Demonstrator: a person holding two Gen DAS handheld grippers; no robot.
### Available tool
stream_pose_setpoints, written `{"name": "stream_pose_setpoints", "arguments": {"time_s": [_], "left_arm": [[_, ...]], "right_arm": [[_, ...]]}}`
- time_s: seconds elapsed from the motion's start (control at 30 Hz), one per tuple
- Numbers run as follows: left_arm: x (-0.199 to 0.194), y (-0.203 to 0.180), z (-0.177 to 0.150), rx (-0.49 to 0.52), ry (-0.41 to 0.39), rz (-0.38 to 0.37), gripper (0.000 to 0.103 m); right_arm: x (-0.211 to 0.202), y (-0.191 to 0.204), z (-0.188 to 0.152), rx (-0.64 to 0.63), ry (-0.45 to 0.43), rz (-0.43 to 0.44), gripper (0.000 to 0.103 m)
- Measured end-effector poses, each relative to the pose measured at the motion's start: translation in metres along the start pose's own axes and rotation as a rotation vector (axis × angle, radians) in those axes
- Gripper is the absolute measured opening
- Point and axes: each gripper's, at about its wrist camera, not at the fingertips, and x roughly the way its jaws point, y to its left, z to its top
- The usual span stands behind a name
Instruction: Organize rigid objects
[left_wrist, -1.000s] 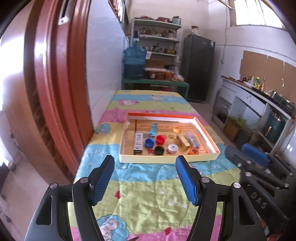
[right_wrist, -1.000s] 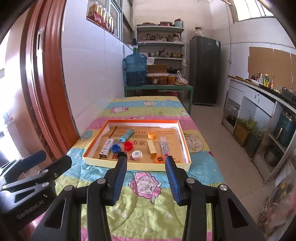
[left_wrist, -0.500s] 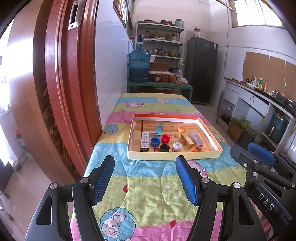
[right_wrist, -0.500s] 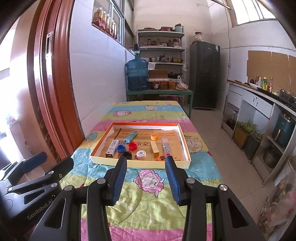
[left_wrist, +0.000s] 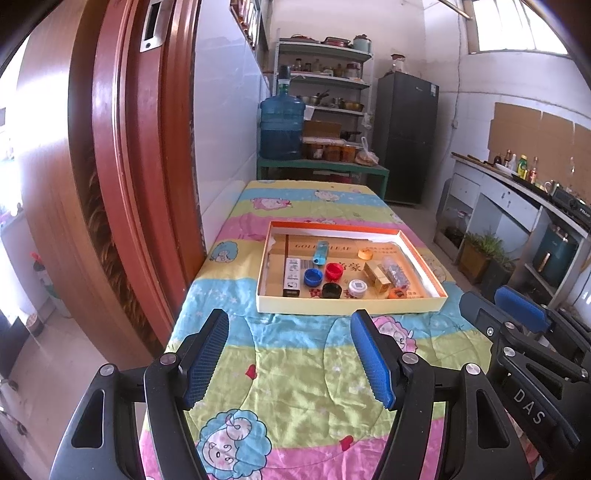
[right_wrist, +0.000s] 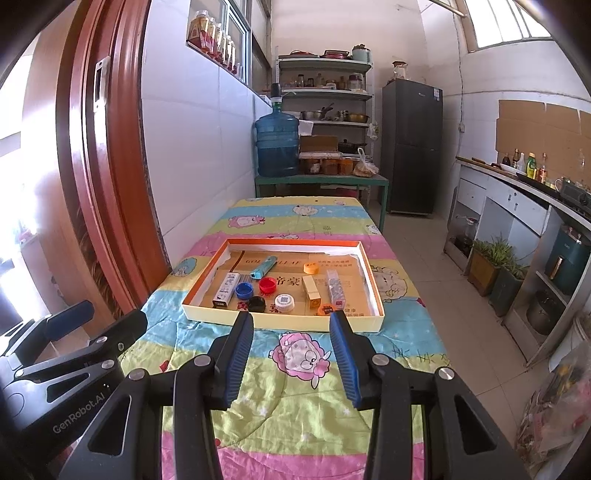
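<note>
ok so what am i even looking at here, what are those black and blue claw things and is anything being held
Those are two hand-held tongs, one in each of a person's hands; there is no robot arm. Each carries a wide-angle camera looking forward along its two blue-padded fingers. One picture comes from the left tongs, the other from the right tongs, and each also catches the other tool at its edge. Both are open and hold nothing. Ahead, on a table with a cartoon-print cloth, sits a shallow cardboard tray. Inside lie small items: a blue cap, a red cap, a black cap, a white round lid, an orange cap and some small boxes.
</note>
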Motion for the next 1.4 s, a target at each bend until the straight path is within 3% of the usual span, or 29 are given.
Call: {"name": "stream_pose_setpoints", "arguments": {"time_s": [1.4], "left_arm": [[0.009,0.004,-0.0037,-0.005,0.013,0.006,0.07]], "right_arm": [[0.0081,-0.0002,-0.0005,0.003,0.017,0.005,0.043]]}}
